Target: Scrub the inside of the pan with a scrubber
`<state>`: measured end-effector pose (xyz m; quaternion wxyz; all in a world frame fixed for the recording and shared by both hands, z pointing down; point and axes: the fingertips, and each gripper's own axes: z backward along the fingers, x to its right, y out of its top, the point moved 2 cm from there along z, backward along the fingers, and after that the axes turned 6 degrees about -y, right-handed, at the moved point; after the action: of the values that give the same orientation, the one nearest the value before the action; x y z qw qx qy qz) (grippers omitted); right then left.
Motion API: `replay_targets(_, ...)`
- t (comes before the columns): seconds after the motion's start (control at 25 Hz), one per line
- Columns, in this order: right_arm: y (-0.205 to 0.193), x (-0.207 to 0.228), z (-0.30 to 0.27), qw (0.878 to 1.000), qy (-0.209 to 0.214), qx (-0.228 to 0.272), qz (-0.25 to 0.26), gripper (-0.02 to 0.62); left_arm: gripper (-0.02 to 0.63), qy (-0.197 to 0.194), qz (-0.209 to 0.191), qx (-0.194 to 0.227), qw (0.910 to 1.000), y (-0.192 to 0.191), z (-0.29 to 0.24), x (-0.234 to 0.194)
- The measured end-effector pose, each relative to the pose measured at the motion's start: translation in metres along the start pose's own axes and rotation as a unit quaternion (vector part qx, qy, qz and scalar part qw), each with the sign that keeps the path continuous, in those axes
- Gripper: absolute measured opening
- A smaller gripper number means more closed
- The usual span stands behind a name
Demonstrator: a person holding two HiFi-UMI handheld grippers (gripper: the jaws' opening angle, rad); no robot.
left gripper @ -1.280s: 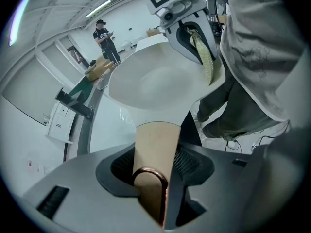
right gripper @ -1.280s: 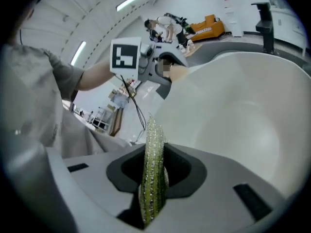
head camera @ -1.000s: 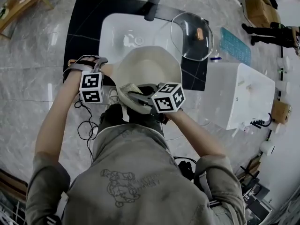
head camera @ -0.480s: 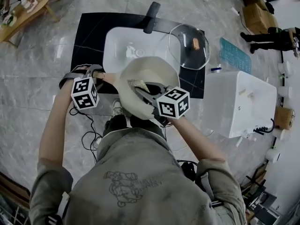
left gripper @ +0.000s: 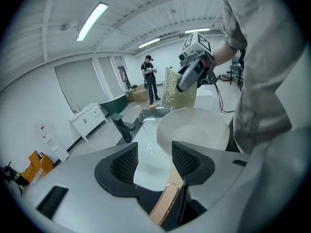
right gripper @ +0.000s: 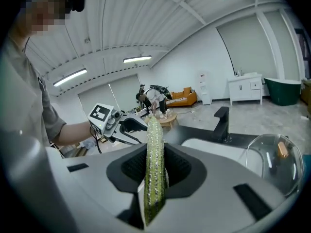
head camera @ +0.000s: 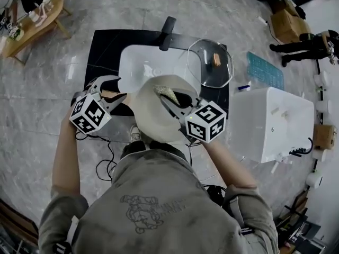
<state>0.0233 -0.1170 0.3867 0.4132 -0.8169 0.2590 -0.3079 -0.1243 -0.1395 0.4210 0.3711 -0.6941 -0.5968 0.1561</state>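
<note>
Now left fingers clamp copper handle of cream pan; right fingers pinch scrubber (glittery green-gold).

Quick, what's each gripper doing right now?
Left gripper: tongs closed on the copper-coloured handle of the cream pan.
Right gripper: tongs closed on the flat green-gold glittery scrubber.

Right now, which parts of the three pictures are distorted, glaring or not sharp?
Head view: strong fisheye, the black counter bows at its edges; faint glare on the glass lid. Left gripper view: dark corners, the ceiling lamp burns out, the near shirt is soft. Right gripper view: dark corners, but the scrubber is sharp.
</note>
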Motion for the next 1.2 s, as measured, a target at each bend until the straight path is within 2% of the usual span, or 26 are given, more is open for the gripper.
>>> replay_targets(0.2, 0.036, 0.006, 0.024, 0.999, -0.024, 0.047, 0.008, 0.084, 0.207, 0.033, 0.01, 0.1, 0.9944, 0.055, 0.024, -0.014)
replay_targets(0.32, 0.052, 0.007, 0.041, 0.996, -0.043, 0.072, 0.018, 0.084, 0.179, 0.047, 0.035, 0.162, 0.985, 0.087, 0.041, -0.019)
replay_targets(0.56, 0.089, 0.01, 0.074, 0.986, -0.087, 0.137, 0.038, 0.084, 0.098, 0.058, 0.076, 0.244, 0.965, 0.141, 0.07, -0.022)
replay_targets(0.76, 0.108, 0.009, 0.099, 0.976, -0.11, 0.184, 0.045, 0.084, 0.079, 0.088, 0.085, 0.264, 0.9568, 0.166, 0.081, -0.023)
replay_targets(0.96, 0.121, 0.009, 0.123, 0.963, -0.144, 0.221, 0.063, 0.084, 0.066, 0.135, 0.095, 0.279, 0.946, 0.177, 0.09, -0.028)
replay_targets(1.2, 0.124, 0.01, 0.142, 0.954, -0.162, 0.242, 0.068, 0.084, 0.044, 0.163, 0.091, 0.276, 0.943, 0.184, 0.085, -0.026)
